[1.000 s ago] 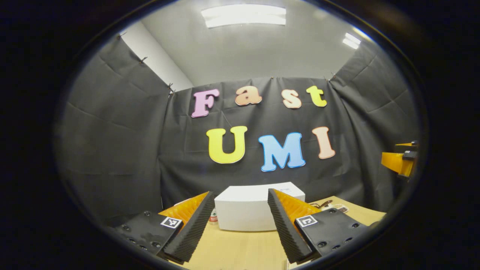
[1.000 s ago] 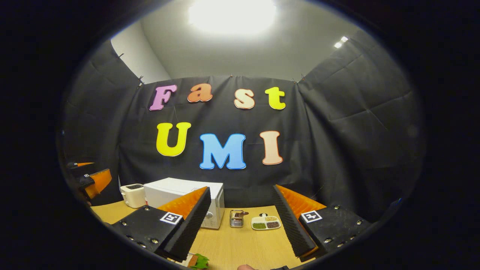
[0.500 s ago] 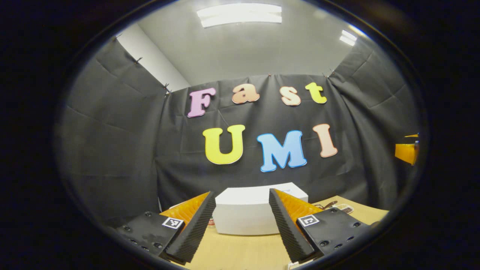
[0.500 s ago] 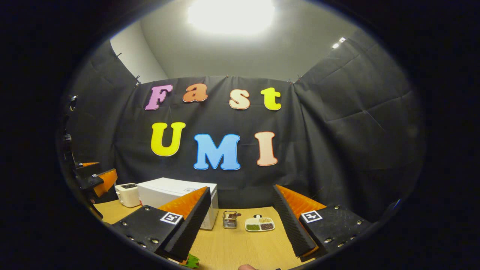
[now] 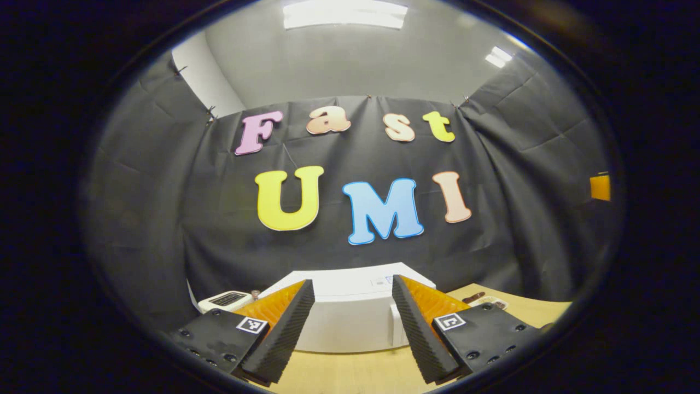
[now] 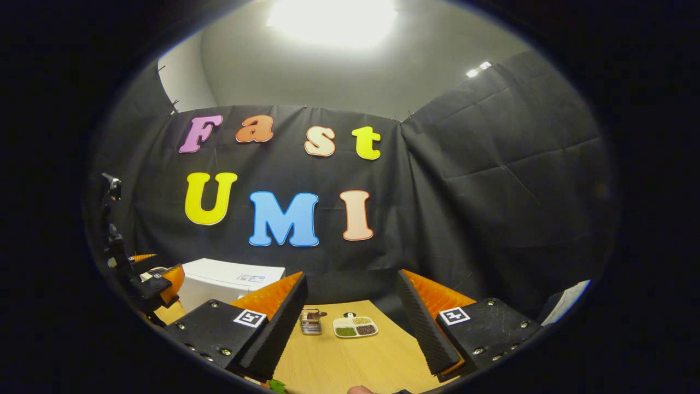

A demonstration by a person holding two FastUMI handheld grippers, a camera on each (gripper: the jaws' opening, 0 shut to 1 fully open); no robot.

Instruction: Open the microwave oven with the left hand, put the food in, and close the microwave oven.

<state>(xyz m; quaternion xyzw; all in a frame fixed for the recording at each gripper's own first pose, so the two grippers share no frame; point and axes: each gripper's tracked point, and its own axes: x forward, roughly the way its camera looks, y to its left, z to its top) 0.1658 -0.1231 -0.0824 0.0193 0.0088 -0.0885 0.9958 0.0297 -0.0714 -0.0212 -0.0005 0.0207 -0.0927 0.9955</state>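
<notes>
A white microwave [image 5: 350, 325] stands on the wooden table straight ahead of my left gripper [image 5: 351, 293], which hangs open and empty a little short of it. The microwave's door looks shut. In the right gripper view the microwave [image 6: 229, 280] sits at the left, with the left gripper [image 6: 158, 279] beside it. The food, a white divided dish [image 6: 355, 326] with green, brown and pale portions, lies on the table ahead of my right gripper [image 6: 351, 290], which is open and holds nothing. The dish [image 5: 489, 301] shows partly at the right in the left gripper view.
A white toaster [image 5: 224, 300] stands left of the microwave. A small metal holder [image 6: 310, 322] sits just left of the dish. Something green [image 6: 278, 386] lies at the table's near edge. A white sheet [image 6: 566, 300] shows at the far right. Black cloth walls the table's back and sides.
The left gripper has moved closer to the microwave and turned, bringing the toaster into view. The right gripper has swung rightward, so microwave and dish slid left. Both stayed open.
</notes>
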